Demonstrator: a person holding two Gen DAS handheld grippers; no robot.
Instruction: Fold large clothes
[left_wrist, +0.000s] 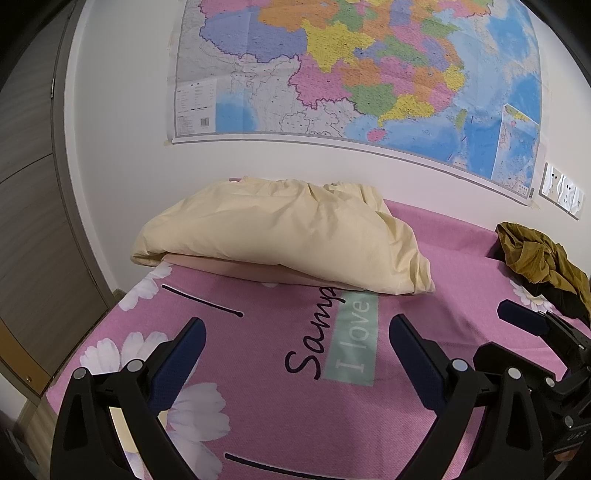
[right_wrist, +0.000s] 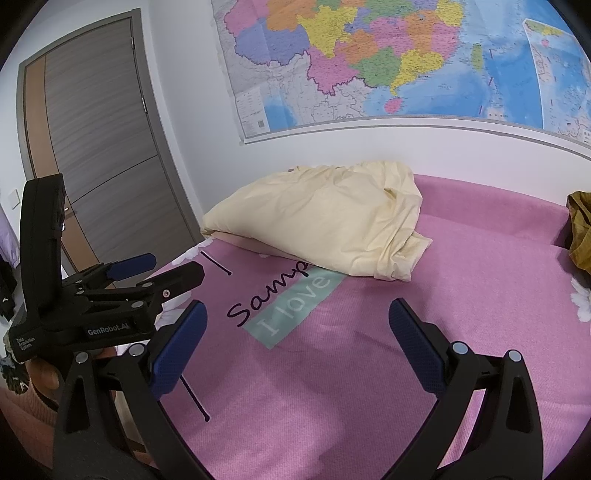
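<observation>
A pink bedspread (left_wrist: 280, 413) lies under both spread-wide, empty jaws. Ahead sits a cream pillow (left_wrist: 280, 236); the olive garment (left_wrist: 543, 258) lies crumpled far right of the left gripper (left_wrist: 297, 343). The right gripper (right_wrist: 297, 325) should probably reach it first, pinching an edge.

Soft, wrinkly cream cloth (left_wrist: 280, 236) on a pink bed cover (left_wrist: 461, 258) of rough, matt weave. To the right of the cream cloth, crumpled olive-brown cloth (left_wrist: 535, 254). Above it, smooth paper map (left_wrist: 369, 66), a bit shiny. Left of it, matt wood-grain door (right_wrist: 99, 147). Matt black plastic gripper arms, bumpy blue pads (left_wrist: 413, 350), shiny metal pins.
</observation>
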